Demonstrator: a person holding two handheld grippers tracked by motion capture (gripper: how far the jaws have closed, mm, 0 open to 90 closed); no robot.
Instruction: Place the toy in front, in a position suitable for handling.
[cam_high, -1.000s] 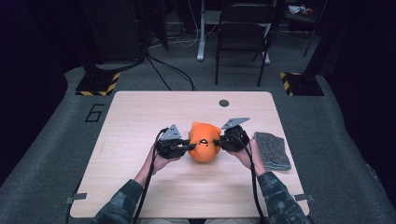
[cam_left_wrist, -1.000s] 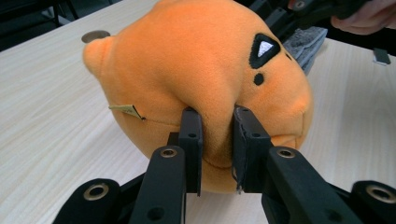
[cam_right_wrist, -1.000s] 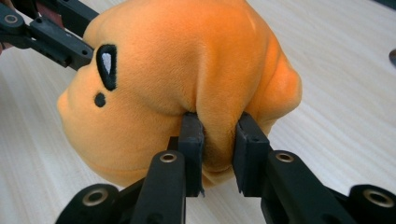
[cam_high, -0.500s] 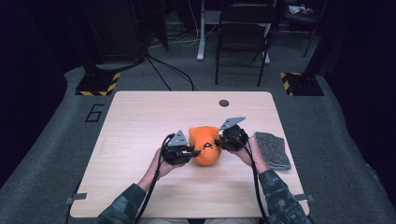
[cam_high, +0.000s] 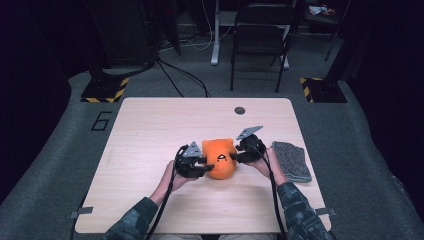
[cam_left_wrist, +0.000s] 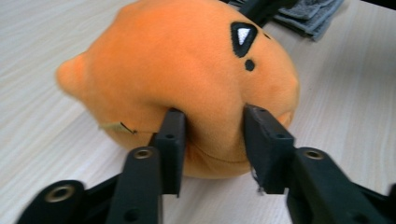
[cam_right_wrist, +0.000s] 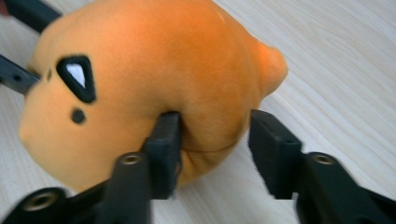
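**A:** As both sets of jaws had just been opening, what did that leave of the hold on the plush toy (cam_high: 220, 160)?

**B:** Not much. The right gripper (cam_high: 235, 156), at the toy's 2 o'clock, stood partly open: one pad (cam_right_wrist: 164, 140) touched the fabric and the other stood clear of it. The left gripper (cam_high: 206, 162), at 9 o'clock, had loosened too, but both its pads still dented a fold of plush.

**A:** And the toy itself?

**B:** It rested on the table (cam_high: 150, 130), toward 6 o'clock of the centre and a touch nearer the person than a second before. The grey cloth (cam_high: 292, 161) lay at its 3 o'clock, well apart. I judged that it was being set down, with the release half done.

**A:** Which way did it point?

**B:** Its ears pointed to 12 o'clock and its face was turned up. It was nearly round. Its long axis seemed to run from 12 to 6.
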